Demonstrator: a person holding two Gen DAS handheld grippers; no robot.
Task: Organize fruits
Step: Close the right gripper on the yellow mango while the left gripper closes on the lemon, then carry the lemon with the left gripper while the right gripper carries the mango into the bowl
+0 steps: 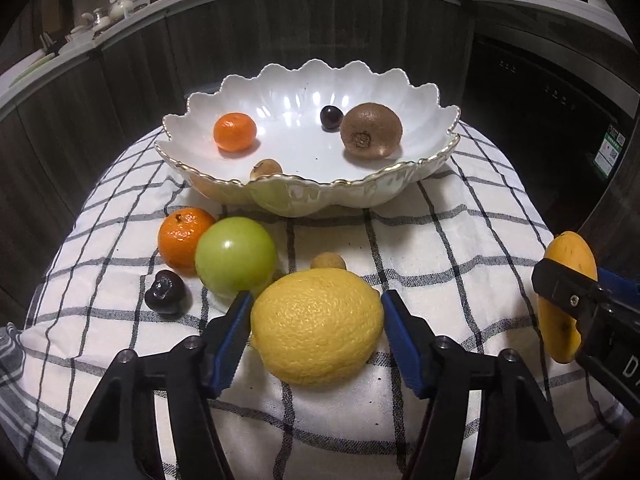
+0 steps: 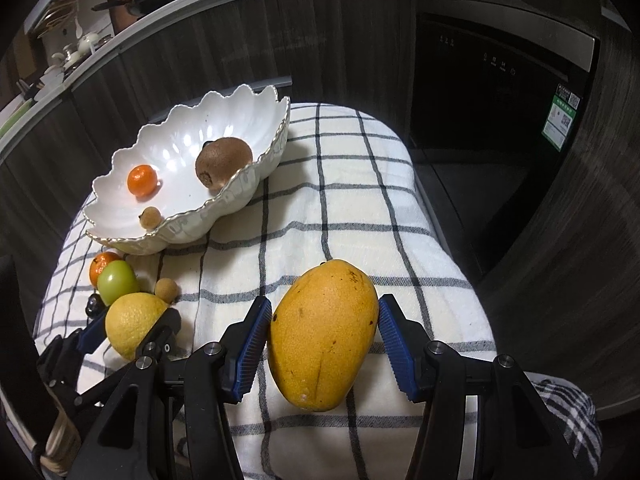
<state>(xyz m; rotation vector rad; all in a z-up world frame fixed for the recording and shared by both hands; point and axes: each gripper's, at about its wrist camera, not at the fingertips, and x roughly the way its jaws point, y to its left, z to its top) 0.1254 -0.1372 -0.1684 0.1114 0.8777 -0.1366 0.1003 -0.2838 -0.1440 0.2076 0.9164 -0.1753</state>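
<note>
Left hand-held gripper (image 1: pixel 316 300): jaws spread either side of the lemon (image 1: pixel 316 326), pads not quite touching.
Right hand-held gripper (image 2: pixel 322 314): wide around the mango (image 2: pixel 324 334), small gaps showing.
Bowl (image 1: pixel 320 200): holds kiwi (image 1: pixel 371 131), tangerine (image 1: pixel 235 131).
Cloth (image 1: pixel 460 240): carries lemon, mango, green apple (image 1: pixel 236 261).

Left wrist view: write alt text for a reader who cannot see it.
The left tool straddles a yellow lemon on a checked cloth, jaws open on either side. Behind it lie a green apple, an orange mandarin, a dark cherry and a white scalloped bowl holding a kiwi and a mandarin. At right, the right tool is around a mango.
</note>
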